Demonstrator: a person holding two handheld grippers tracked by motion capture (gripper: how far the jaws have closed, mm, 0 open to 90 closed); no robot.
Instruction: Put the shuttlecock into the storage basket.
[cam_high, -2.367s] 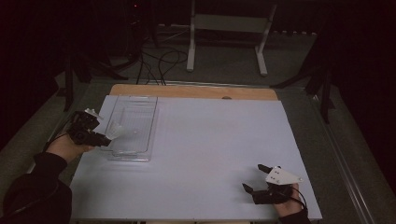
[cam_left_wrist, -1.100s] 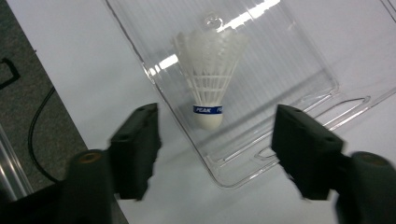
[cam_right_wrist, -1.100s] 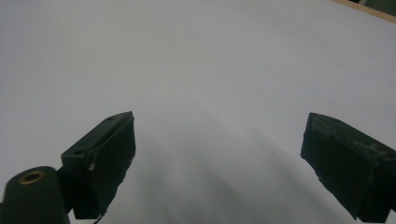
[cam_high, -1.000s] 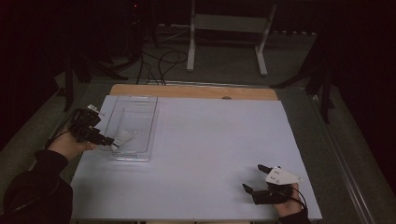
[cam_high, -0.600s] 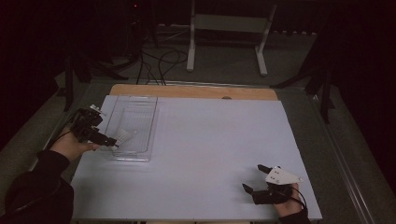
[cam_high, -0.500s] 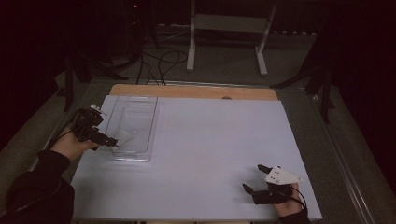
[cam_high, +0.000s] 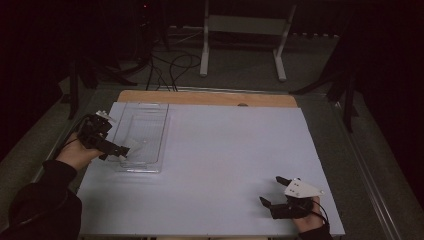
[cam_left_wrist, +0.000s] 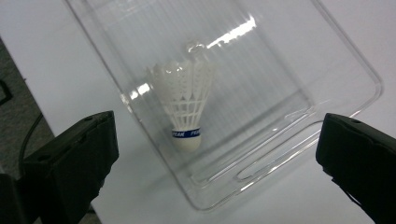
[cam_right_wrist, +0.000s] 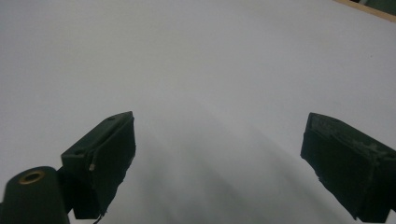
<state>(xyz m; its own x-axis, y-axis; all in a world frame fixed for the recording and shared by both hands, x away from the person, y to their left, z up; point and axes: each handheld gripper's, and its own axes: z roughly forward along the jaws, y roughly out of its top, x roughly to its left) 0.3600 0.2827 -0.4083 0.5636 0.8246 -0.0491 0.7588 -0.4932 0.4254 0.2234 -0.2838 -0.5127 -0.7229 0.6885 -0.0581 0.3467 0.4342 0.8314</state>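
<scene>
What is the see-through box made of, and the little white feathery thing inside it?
The box looks like clear, glossy hard plastic: you see the table through it, and light glints off it. The shuttlecock seems white moulded plastic, given its net-like skirt, though its rounded tip's material is hard to tell.

Shuttlecock (cam_left_wrist: 186, 108) in tray (cam_left_wrist: 299, 65), table's (cam_high: 240, 150) left.

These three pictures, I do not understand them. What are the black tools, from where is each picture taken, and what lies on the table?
A person sits at a white table and holds a two-jaw gripper in each hand. The high view looks down from above: the left gripper is at a clear plastic tray, and the right gripper rests near the table's front edge. The other two pictures come from cameras riding on the grippers. The left gripper view looks between open black jaws at a white shuttlecock lying in the tray. The right gripper view looks at bare table. Nothing is held.
</scene>
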